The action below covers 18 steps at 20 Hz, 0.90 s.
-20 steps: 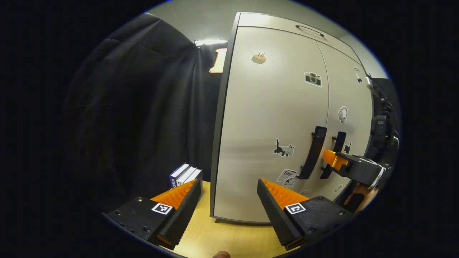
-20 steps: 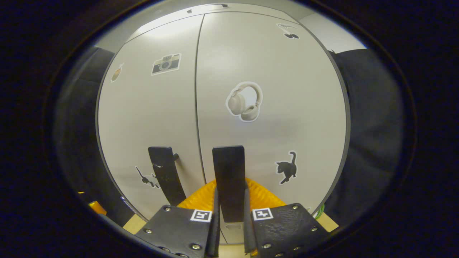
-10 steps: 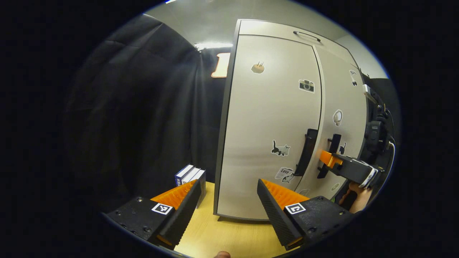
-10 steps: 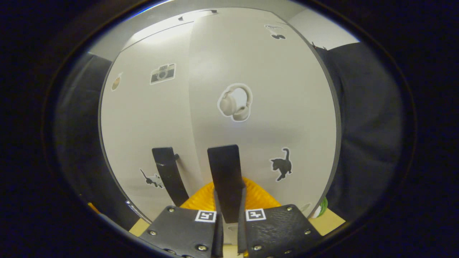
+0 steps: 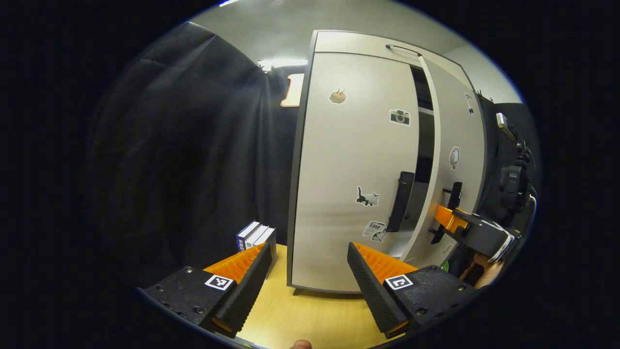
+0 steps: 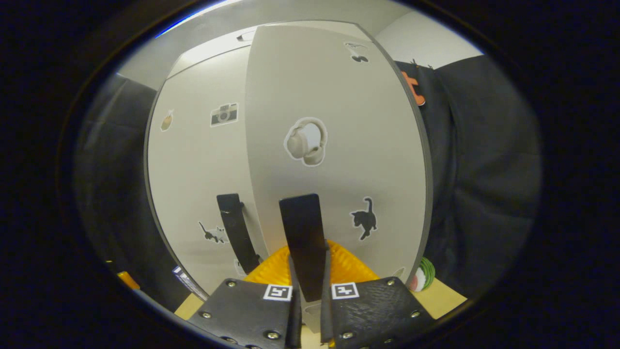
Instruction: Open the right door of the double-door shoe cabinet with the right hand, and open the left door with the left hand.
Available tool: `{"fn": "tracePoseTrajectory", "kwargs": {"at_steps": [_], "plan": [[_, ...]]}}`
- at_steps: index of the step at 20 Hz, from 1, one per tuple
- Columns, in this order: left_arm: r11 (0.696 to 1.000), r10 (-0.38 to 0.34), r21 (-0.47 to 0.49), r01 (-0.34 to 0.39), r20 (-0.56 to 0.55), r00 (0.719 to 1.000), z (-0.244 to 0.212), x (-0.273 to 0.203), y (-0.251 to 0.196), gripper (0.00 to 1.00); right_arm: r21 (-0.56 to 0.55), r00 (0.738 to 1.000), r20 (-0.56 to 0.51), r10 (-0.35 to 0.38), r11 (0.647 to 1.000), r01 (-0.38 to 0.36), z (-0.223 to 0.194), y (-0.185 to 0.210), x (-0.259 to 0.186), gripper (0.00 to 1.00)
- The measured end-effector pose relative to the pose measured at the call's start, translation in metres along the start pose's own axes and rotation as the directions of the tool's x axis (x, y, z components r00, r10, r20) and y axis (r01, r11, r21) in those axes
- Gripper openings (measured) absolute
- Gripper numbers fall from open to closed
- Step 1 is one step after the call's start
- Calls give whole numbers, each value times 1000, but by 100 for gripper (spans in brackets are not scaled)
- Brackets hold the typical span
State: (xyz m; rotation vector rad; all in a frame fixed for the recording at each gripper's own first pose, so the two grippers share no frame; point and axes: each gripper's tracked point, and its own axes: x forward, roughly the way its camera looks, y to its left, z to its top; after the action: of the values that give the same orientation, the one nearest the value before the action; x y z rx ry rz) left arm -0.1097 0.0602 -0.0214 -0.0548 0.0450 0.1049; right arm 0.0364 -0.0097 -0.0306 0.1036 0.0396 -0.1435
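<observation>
1. The right tool (image 6: 310,278) has its two fingers (image 6: 293,310) pressed close together on the right door handle (image 6: 302,242), one on each side of the bar.
2. In the left gripper view this same right tool (image 5: 448,220) reaches in from the right side, and the hand (image 5: 484,271) that holds it shows just below its body.
3. The left tool (image 5: 310,271) stands with its fingers (image 5: 252,276) wide apart and nothing between them.
4. The left tool is held low over the worktop (image 5: 310,315), apart from the left door handle (image 5: 399,201).
</observation>
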Motion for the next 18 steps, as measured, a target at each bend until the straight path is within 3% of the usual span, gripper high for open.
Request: {"fn": "tracePoseTrajectory", "kwargs": {"at_steps": [18], "plan": [[982, -183, 41, 185, -43, 982, -14, 12, -93, 99, -3, 1000, 18, -5, 1000, 5, 4, -35, -41, 15]]}}
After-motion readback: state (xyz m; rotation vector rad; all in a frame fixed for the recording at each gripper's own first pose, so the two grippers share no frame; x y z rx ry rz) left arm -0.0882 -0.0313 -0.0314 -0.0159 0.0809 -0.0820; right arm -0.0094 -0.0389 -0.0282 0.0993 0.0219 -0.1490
